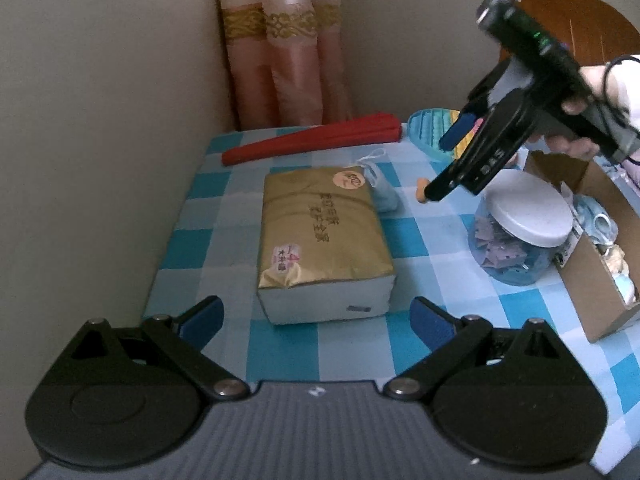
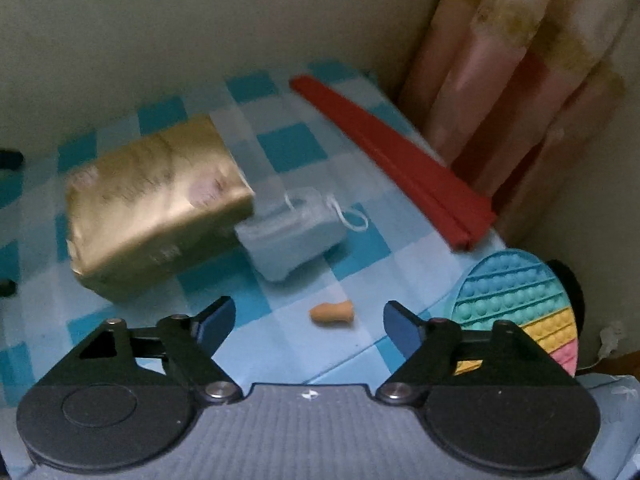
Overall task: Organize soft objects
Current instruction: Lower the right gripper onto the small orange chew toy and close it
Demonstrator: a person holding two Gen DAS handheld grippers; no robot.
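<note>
Gold pack: the gold tissue pack (image 1: 320, 240) could tip or be shoved if the left gripper (image 1: 318, 316), jaws spread and empty, closes off-centre on its near end at 12 o'clock.
Blue pouch: the pale blue pouch (image 2: 292, 232) leans on the pack's corner; nudging the pack drags it.
Orange earplug: the orange earplug (image 2: 331, 313) lies just ahead of the right gripper (image 2: 308, 320), whose fingers stand apart, holding nothing; small, rounded, it may roll or squirt out of a pinch.

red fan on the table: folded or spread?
Folded. The red fan lies as one narrow closed wedge on the checked cloth; no ribs fanned out.
</note>
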